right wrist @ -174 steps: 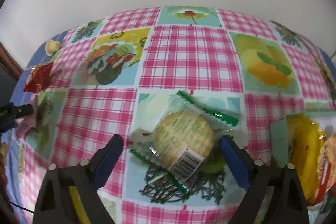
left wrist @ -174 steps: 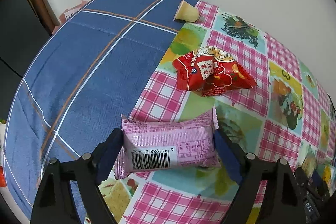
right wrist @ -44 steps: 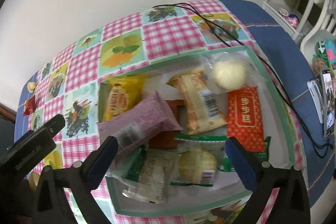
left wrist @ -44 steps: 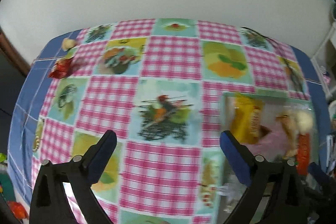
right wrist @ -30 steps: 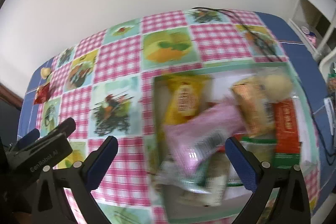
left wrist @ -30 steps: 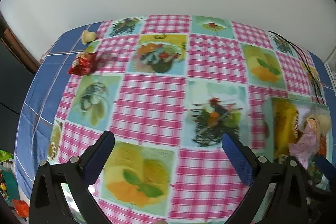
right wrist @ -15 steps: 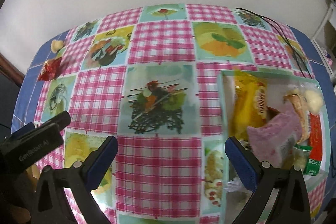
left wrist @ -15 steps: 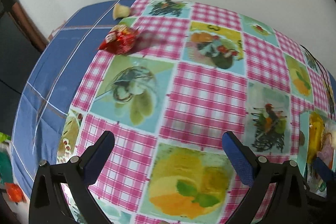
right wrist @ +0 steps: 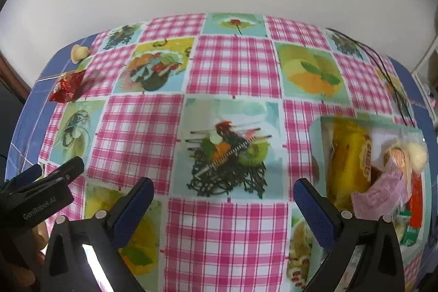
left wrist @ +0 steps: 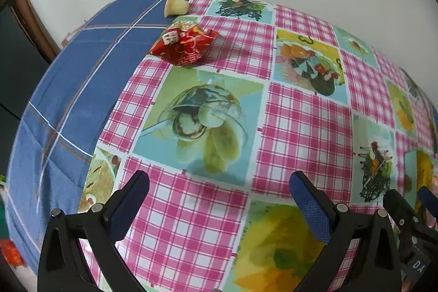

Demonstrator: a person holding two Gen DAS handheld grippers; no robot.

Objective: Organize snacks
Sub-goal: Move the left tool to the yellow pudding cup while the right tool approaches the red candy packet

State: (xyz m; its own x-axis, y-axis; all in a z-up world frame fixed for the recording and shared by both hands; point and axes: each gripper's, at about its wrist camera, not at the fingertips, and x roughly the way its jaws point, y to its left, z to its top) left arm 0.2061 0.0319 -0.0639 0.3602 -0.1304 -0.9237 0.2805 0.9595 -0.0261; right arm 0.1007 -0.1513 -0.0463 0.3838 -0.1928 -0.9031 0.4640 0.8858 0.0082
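Both the left gripper [left wrist: 219, 199] and right gripper [right wrist: 223, 199] are hovering spread, gripping nothing; a red snack packet [left wrist: 184, 45] is lying far left on the bench [left wrist: 301, 125]; a box [right wrist: 317, 133] of snacks is sitting right.

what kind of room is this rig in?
Probably a home dining table: a vinyl tablecloth with pink checks and food pictures over a blue cloth, plain wall behind, loose packaged snacks like the red packet.
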